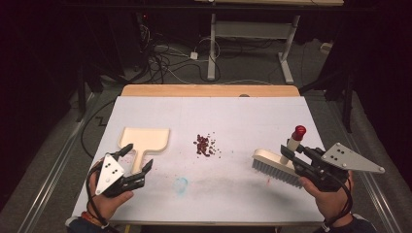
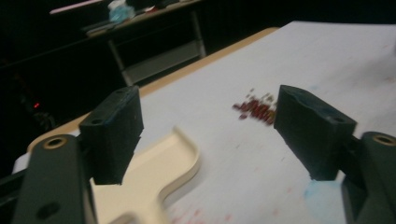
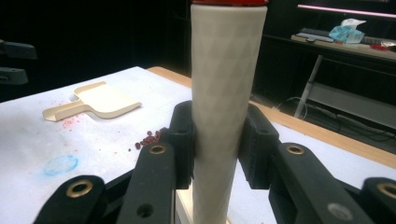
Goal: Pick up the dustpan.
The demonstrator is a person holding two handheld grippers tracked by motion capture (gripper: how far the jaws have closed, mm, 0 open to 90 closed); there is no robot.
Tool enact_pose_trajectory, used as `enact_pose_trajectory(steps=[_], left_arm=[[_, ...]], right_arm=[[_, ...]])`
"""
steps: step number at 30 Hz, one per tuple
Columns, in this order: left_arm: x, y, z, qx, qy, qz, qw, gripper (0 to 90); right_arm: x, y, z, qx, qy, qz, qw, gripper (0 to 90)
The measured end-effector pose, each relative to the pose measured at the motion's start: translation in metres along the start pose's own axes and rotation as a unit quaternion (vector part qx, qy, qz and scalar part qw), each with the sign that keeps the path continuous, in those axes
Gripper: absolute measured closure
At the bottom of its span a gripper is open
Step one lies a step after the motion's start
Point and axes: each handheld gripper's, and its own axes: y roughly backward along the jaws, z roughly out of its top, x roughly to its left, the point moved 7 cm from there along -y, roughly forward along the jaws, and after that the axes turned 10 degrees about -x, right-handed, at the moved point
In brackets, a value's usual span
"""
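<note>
High view: white-topped desk (image 1: 209,194) with a wooden strip along its far edge. Toward the left edge, a cream dustpan (image 1: 145,139), pan end pointing to the far edge, handle toward the near edge. At the near left corner, left gripper (image 1: 137,158) in a hand, jaws spread wide, straddling the end of the dustpan handle without closing on it. Near the middle of the desk, a small heap of dark red beans (image 1: 205,145), a few strays just beside it. Closer to the near edge, a faint blue ring mark (image 1: 181,185). Toward the right edge, a hand brush (image 1: 275,166) resting bristles-down, its cream handle rising upright to a red cap. Right gripper (image 1: 287,153), held from the near right corner, pinching that handle below the cap.

Left gripper view: both black jaws far apart, nothing between them. Corner of the dustpan (image 2: 161,172) below the left-hand jaw, blurred. Beans (image 2: 254,108) beyond, close to the right-hand jaw's tip, also blurred. Blue mark (image 2: 322,196) at the lower right.

Right gripper view: jaws pressed against either side of the brush handle (image 3: 223,107), upright, faceted cream surface, red cap cut off at the top. Dustpan (image 3: 93,101) well apart across the desk, beans (image 3: 148,138) between, blue mark (image 3: 60,164) nearer.
</note>
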Motion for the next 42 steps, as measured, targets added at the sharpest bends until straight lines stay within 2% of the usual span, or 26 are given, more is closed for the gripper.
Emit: enact_pose_trajectory(steps=[3,7,8,11,12,16,18,21,22,24,25,28,30,31,32,33,35,37,38,42], left_arm=[[0.004,0.005,-0.008,0.011,0.009,0.005,0.9999,26.8],[0.007,0.010,-0.023,0.058,0.020,-0.001,0.9981,25.1],[0.008,0.011,-0.027,0.073,0.022,-0.003,0.9971,23.8],[0.010,0.014,-0.040,0.119,0.045,-0.002,0.9919,23.2],[0.011,0.016,-0.042,0.128,0.045,-0.001,0.9908,23.2],[0.013,0.023,-0.049,0.159,0.067,0.006,0.9850,23.2],[0.011,0.025,-0.051,0.168,0.077,0.000,0.9827,22.1],[0.011,0.018,-0.057,0.200,0.085,0.014,0.9761,23.4],[0.011,0.014,-0.060,0.215,0.091,0.016,0.9722,23.4],[0.012,0.004,-0.064,0.233,0.103,0.016,0.9669,26.7],[0.014,-0.001,-0.067,0.244,0.111,0.014,0.9633,26.7],[0.023,-0.018,-0.072,0.257,0.129,0.022,0.9577,28.8],[0.028,-0.028,-0.076,0.259,0.142,0.023,0.9550,33.4],[0.030,-0.038,-0.080,0.268,0.148,0.021,0.9516,35.8],[0.030,-0.038,-0.080,0.268,0.148,0.021,0.9516,37.7],[0.032,-0.043,-0.082,0.275,0.144,0.023,0.9504,39.4],[0.033,-0.053,-0.087,0.288,0.141,0.025,0.9467,42.4],[0.033,-0.060,-0.087,0.291,0.132,0.023,0.9474,42.7],[0.034,-0.062,-0.086,0.292,0.130,0.020,0.9473,47.5],[0.036,-0.067,-0.086,0.291,0.128,0.022,0.9478,53.1]], right_arm=[[-0.001,0.000,-0.001,0.001,-0.002,-0.001,1.0000,69.6],[-0.003,0.000,-0.003,0.002,-0.002,-0.007,1.0000,69.6],[-0.003,-0.001,-0.003,0.001,-0.001,-0.008,1.0000,69.7],[-0.004,-0.002,-0.003,0.002,0.001,-0.009,1.0000,69.6],[-0.003,-0.002,-0.003,0.002,0.000,-0.009,1.0000,69.6],[-0.001,-0.004,-0.003,0.002,-0.001,-0.005,1.0000,69.6],[-0.001,-0.004,-0.004,0.005,0.000,-0.005,1.0000,69.7],[-0.003,-0.004,-0.005,0.008,-0.003,-0.008,0.9999,69.6],[-0.003,-0.004,-0.005,0.008,-0.003,-0.008,0.9999,69.6],[-0.003,-0.005,-0.005,0.008,-0.005,-0.009,0.9999,69.6],[-0.003,-0.005,-0.005,0.008,-0.005,-0.009,0.9999,69.6],[-0.003,-0.006,-0.006,0.009,-0.004,-0.009,0.9999,69.6],[-0.003,-0.006,-0.007,0.011,-0.007,-0.010,0.9999,69.6],[-0.003,-0.006,-0.007,0.011,-0.009,-0.010,0.9998,69.6],[-0.003,-0.006,-0.007,0.011,-0.009,-0.010,0.9998,69.6],[-0.004,-0.006,-0.007,0.010,-0.009,-0.011,0.9999,69.6],[-0.004,-0.005,-0.007,0.010,-0.011,-0.011,0.9998,69.6],[-0.005,-0.005,-0.008,0.010,-0.012,-0.011,0.9998,69.6],[-0.005,-0.005,-0.008,0.010,-0.014,-0.013,0.9998,69.6],[-0.005,-0.004,-0.009,0.011,-0.016,-0.012,0.9997,69.6]])
